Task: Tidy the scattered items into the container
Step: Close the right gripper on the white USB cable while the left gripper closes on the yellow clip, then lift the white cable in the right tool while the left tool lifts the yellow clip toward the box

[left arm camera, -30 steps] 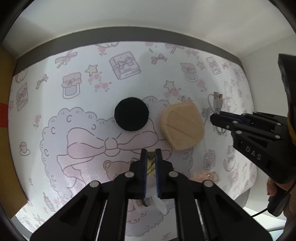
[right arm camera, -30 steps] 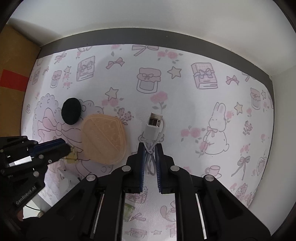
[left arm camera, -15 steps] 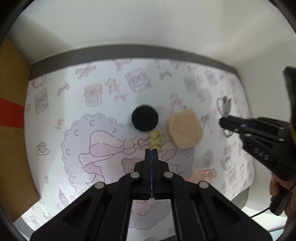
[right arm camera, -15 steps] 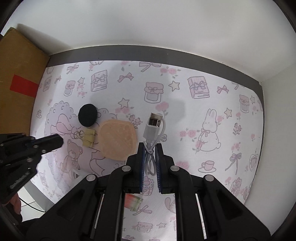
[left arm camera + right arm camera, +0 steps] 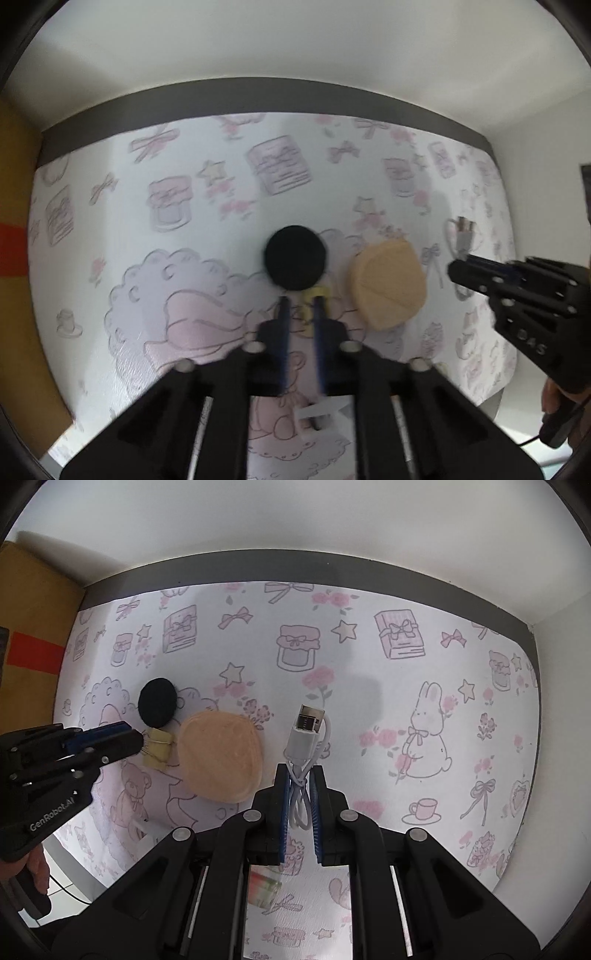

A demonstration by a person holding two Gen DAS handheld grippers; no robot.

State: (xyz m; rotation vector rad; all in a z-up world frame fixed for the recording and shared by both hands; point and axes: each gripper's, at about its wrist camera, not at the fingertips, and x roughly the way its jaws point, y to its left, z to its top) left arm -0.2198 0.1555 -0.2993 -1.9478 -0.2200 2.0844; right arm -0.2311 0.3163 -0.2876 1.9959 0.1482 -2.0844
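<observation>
My left gripper (image 5: 301,304) is open and low over the mat, its fingertips on either side of a small yellow binder clip (image 5: 314,294). In the right wrist view, that gripper (image 5: 135,740) touches the wire handles of the clip (image 5: 159,748). A black round pad (image 5: 295,257) lies just beyond the clip, and a tan round puff (image 5: 388,282) lies to its right. My right gripper (image 5: 300,771) is shut on a coiled white USB cable (image 5: 306,738), held above the mat right of the puff (image 5: 221,755).
A brown cardboard box (image 5: 29,627) with red tape stands along the left edge of the patterned mat (image 5: 369,646). A small white item (image 5: 321,410) and a small red-green item (image 5: 264,884) lie near the front edge. A grey strip and a white wall close the back.
My left gripper went from shut to open and moved down to the yellow clip. The right gripper keeps its hold on the cable and has barely shifted.
</observation>
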